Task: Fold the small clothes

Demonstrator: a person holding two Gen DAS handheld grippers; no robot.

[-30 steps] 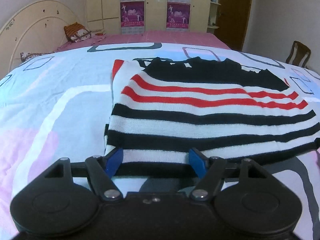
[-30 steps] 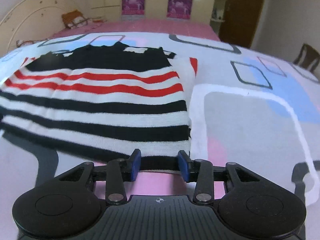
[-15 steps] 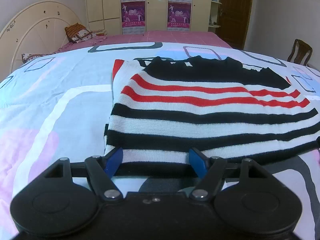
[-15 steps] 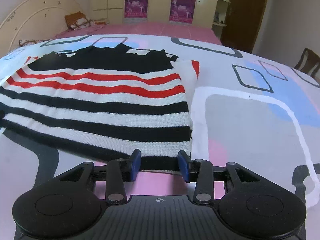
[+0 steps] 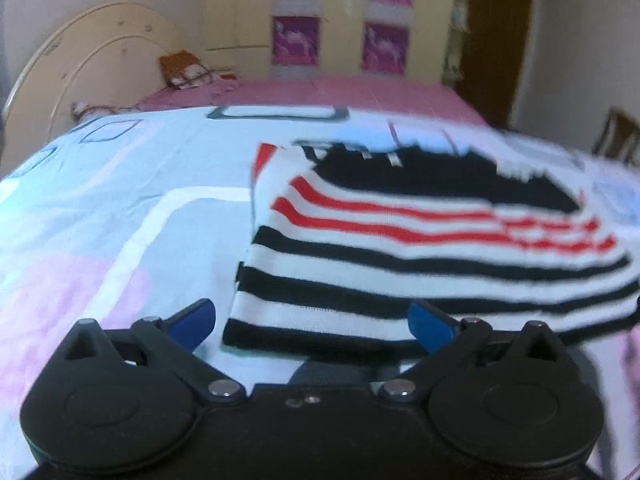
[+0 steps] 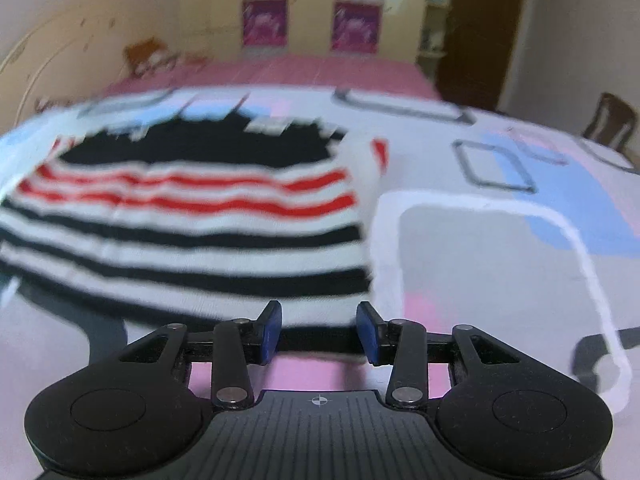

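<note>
You're looking at a small knit top (image 5: 420, 256), striped: white w/ black bands across the lower part, two red stripes above those, and a solid black section at the far end w/ a ragged-looking edge. It's lying spread out on the patterned bedsheet (image 5: 100, 208), near hem toward you, far end pointing to the pink part of the bed. A white edge w/ a bit of red is sticking out at the far corner on both sides. In the right wrist view the top (image 6: 192, 216) is filling the left half, its right edge running straight; both views are blurring, so knit detail isn't readable.
</note>
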